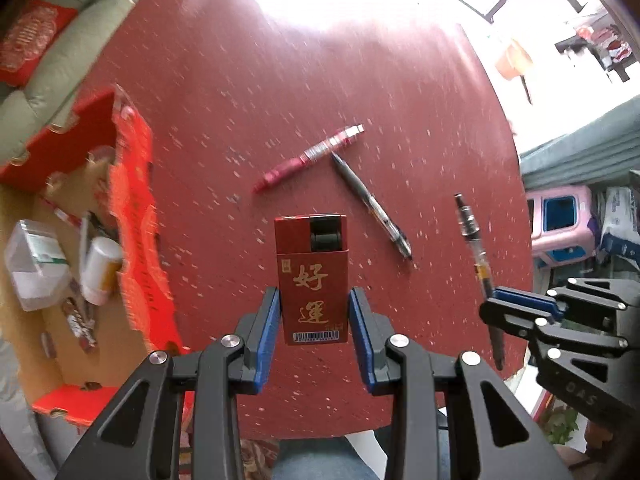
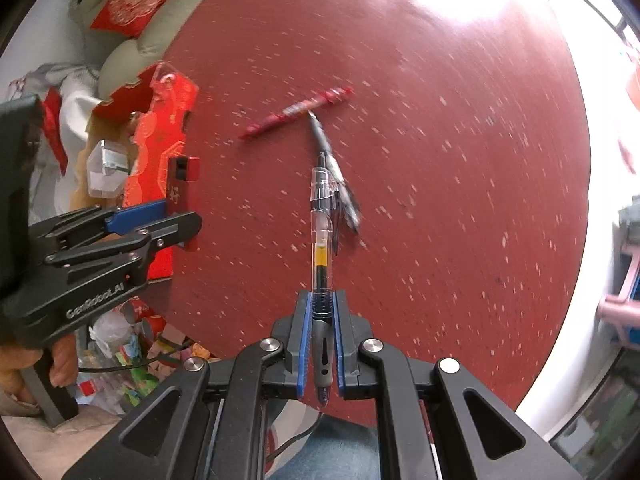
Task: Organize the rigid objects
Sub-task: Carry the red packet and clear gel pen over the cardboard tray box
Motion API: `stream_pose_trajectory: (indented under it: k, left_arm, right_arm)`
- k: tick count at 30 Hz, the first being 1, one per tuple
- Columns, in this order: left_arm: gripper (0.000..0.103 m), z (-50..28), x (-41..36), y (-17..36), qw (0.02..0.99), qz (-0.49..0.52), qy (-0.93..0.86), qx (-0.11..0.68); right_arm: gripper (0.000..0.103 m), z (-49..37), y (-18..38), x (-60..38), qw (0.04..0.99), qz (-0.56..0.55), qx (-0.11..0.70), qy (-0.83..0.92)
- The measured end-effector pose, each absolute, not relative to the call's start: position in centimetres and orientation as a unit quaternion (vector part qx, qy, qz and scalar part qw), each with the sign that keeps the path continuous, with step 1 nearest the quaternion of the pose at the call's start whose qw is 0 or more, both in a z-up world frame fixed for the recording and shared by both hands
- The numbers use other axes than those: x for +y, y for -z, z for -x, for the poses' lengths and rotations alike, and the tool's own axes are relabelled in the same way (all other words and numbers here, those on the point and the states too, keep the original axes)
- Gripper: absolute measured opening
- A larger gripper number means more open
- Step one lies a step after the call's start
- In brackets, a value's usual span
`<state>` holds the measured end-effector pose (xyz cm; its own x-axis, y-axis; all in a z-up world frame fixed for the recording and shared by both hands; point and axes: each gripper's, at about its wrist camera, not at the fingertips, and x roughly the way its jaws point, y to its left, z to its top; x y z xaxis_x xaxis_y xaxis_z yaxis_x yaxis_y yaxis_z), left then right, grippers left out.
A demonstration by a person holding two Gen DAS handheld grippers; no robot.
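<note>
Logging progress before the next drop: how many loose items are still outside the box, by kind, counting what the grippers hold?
Pens: 3 – clear pen in the right gripper, red pen and black pen on the table.
Red packs: 1 – pack in the left gripper.
Total: 4

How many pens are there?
3. A clear pen in the right tongs, and a red pen and a black pen touching on the table. The box may hide more.

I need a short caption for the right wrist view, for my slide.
Right gripper holds a clear pen above the red table; two pens remain.
</note>
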<state>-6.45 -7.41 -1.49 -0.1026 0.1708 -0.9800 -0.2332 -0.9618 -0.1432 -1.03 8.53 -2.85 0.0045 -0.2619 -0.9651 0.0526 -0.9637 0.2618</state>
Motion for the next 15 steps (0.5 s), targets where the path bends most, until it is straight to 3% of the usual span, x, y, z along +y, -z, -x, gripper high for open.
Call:
stream_pose_trajectory:
  k: [15]
  left_arm:
    - [0.037,6.9,-18.0,0.4,0.034,0.622,-0.78,-0.054]
  right_arm:
    - [0.011,5.9,0.2,-0.9,0.194,-0.677,0.023,0.71]
